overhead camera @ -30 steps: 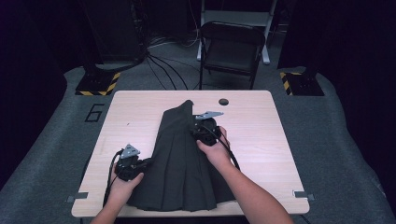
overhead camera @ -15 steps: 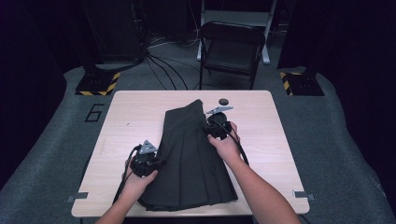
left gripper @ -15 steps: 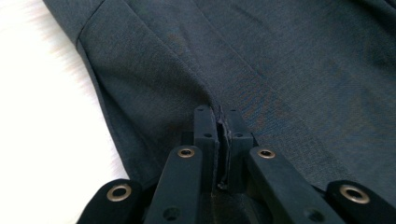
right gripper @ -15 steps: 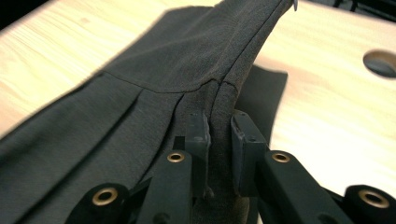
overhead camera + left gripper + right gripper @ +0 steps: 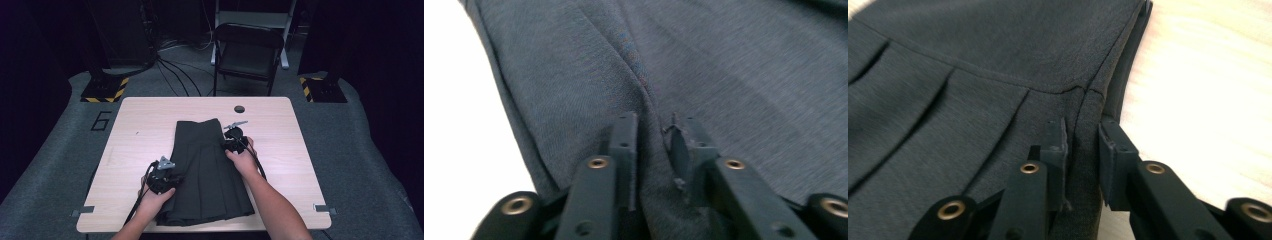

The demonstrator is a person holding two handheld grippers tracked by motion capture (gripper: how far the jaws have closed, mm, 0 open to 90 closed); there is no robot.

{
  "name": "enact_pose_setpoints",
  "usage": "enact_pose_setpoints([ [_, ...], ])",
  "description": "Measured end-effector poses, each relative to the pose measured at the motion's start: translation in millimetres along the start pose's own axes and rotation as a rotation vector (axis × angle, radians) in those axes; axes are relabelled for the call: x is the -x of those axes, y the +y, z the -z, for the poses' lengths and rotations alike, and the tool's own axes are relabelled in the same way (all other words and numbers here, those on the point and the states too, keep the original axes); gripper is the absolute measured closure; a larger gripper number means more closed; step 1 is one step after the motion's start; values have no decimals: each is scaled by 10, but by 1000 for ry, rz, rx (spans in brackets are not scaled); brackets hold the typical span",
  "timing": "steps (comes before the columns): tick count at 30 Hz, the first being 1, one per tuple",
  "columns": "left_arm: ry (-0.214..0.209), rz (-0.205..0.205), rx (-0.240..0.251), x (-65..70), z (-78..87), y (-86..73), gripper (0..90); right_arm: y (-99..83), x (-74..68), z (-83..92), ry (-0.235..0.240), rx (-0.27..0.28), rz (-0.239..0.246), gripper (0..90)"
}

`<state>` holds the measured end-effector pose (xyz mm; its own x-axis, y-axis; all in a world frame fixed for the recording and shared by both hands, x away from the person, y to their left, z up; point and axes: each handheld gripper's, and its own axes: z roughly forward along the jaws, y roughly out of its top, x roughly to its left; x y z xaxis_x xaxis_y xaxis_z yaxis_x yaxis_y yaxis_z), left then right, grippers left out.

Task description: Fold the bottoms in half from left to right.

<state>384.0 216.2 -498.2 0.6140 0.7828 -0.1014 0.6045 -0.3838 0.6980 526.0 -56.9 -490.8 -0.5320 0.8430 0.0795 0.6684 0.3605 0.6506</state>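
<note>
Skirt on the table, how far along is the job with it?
Done: the skirt lies spread flat on the table, waistband away from the person. In hand: the left hand-held gripper and right hand-held gripper sit at its side edges, jaws just opening, a fabric ridge between them. Left: likely letting go fully; no fold shows yet.

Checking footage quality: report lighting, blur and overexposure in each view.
High view: table evenly lit, room around it dark, skirt sharp. Left gripper view: table blown out white at left, the near jaws soft. Right gripper view: wood washed pale, pleats clear.
</note>
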Motion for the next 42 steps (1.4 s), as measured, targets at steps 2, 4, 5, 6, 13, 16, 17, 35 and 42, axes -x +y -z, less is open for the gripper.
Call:
enact_pose_setpoints([
  [2,-1,12,-3,-5,-9,-28,677,-27,3,-43,-9,-7,12,688],
  [4,-6,3,-3,-10,-18,-54,643,-62,10,-62,-8,1,6,650],
  [5,-14,-11,-9,-14,-15,-62,625,-81,17,-64,-4,8,4,631],
  [6,-13,-17,-6,-4,-15,-74,611,-99,22,-61,-2,20,-7,616],
  [13,-19,-22,10,6,-5,-80,528,-146,40,63,18,46,-6,589],
  [16,-28,-16,13,-7,4,-72,514,-148,-4,127,6,55,5,586],
  [17,-27,-9,25,-9,9,-70,512,-148,-15,147,5,61,13,584],
  [35,37,88,146,-352,130,-34,427,-447,-117,432,47,106,57,475],
  [42,31,104,142,-463,59,22,426,-438,-103,379,47,105,61,458],
])
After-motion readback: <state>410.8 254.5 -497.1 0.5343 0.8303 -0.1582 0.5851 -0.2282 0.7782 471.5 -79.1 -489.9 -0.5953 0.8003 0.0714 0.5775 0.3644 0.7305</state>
